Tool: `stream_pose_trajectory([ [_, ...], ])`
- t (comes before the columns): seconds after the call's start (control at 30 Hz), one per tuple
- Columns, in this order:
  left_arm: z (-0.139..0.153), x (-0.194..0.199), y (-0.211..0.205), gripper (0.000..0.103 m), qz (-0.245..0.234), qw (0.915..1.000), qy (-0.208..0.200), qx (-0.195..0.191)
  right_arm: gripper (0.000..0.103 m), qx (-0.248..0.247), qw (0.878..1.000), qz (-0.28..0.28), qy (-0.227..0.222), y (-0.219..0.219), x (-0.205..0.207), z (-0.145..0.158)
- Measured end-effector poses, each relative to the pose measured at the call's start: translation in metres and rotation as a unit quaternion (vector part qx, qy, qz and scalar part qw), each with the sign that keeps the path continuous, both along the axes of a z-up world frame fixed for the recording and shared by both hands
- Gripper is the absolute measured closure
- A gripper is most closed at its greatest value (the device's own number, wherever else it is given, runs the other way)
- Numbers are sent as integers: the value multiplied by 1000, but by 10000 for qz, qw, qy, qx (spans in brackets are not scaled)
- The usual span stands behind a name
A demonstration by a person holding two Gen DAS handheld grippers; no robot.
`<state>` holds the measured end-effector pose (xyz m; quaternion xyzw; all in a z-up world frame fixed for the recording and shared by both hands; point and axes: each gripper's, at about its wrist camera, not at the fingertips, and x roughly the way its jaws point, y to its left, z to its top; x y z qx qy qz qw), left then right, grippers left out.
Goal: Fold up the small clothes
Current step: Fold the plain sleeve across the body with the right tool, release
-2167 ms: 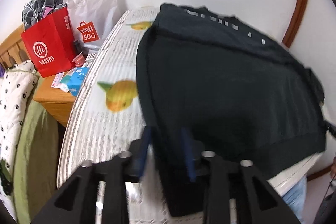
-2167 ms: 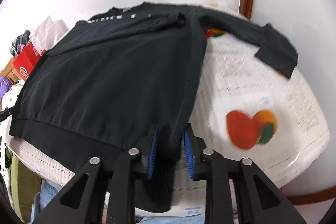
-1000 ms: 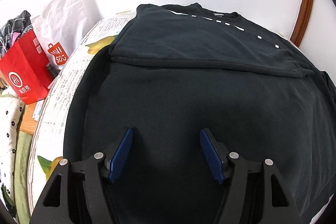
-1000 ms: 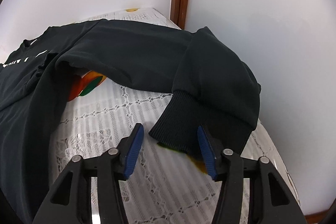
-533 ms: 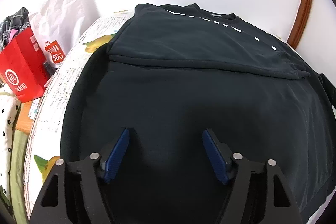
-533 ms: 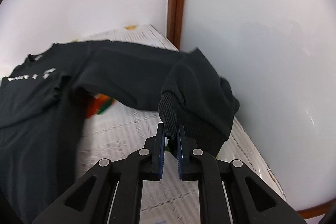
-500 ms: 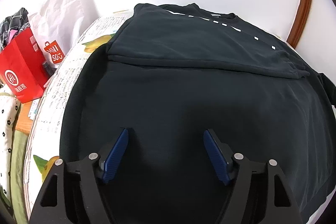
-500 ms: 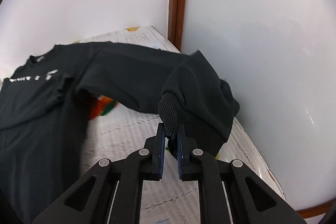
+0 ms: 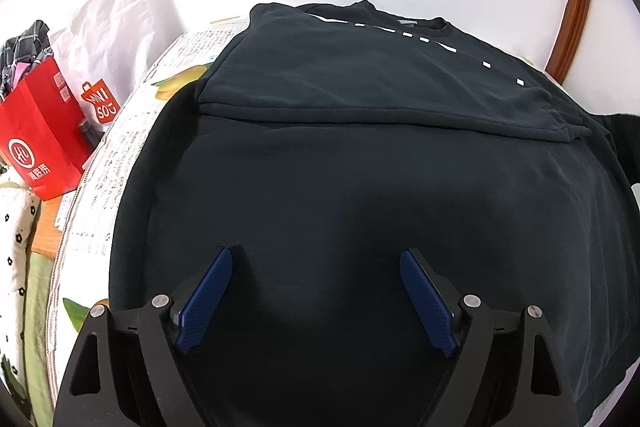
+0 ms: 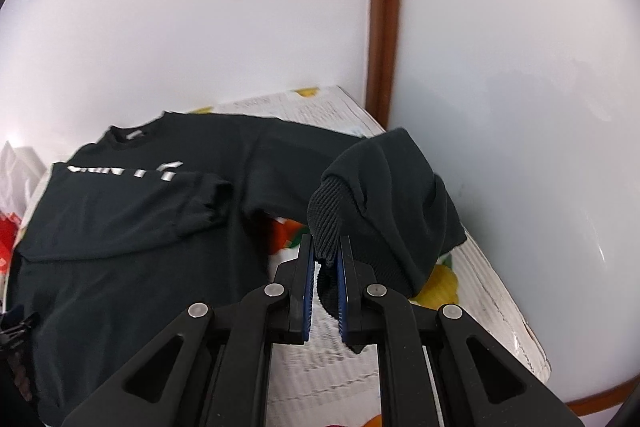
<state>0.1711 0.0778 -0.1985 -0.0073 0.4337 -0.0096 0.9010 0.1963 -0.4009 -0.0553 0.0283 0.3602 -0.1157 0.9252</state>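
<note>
A black sweatshirt (image 9: pixel 360 187) lies spread over a table with a fruit-print cloth (image 9: pixel 104 163); one sleeve is folded across the chest. My left gripper (image 9: pixel 316 259) hovers over the lower body of the sweatshirt, its jaws opening wide, with nothing pinched between them. In the right wrist view the same black sweatshirt (image 10: pixel 120 227) lies to the left, white lettering below the collar. My right gripper (image 10: pixel 325 247) is shut on the ribbed cuff (image 10: pixel 326 215) of the other sleeve and holds it lifted above the cloth.
A red paper bag (image 9: pixel 38 143) and a white shopping bag (image 9: pixel 104 39) stand left of the table on a wooden cabinet. White walls and a brown wooden trim (image 10: pixel 382 27) close the far corner. The table's right edge (image 10: pixel 508 307) is near the wall.
My right gripper closed on the sleeve cuff and raised it off the table. My left gripper's jaws spread wider while staying over the sweatshirt body.
</note>
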Motion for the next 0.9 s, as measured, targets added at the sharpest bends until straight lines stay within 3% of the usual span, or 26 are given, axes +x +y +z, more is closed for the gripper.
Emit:
stream_pose_trajectory([
  [0.13, 5, -2, 0, 19, 159, 9996, -49, 228, 93, 26, 9997, 239, -87, 25, 3, 18],
  [0.4, 27, -16, 34, 18, 257, 9992, -245, 166, 94, 86, 9971, 721, -231, 86, 26, 43],
  [0.57, 20, -24, 60, 18, 429, 9950, -175, 890, 94, 206, 9922, 1198, -283, 140, 52, 52],
  [0.77, 2, -27, 80, 17, 339, 9984, -83, 443, 94, 323, 9820, 1848, -222, 218, 84, 41],
  [0.9, -3, -22, 92, 12, 412, 9991, -13, 36, 94, 461, 9683, 2451, -155, 286, 101, 31],
])
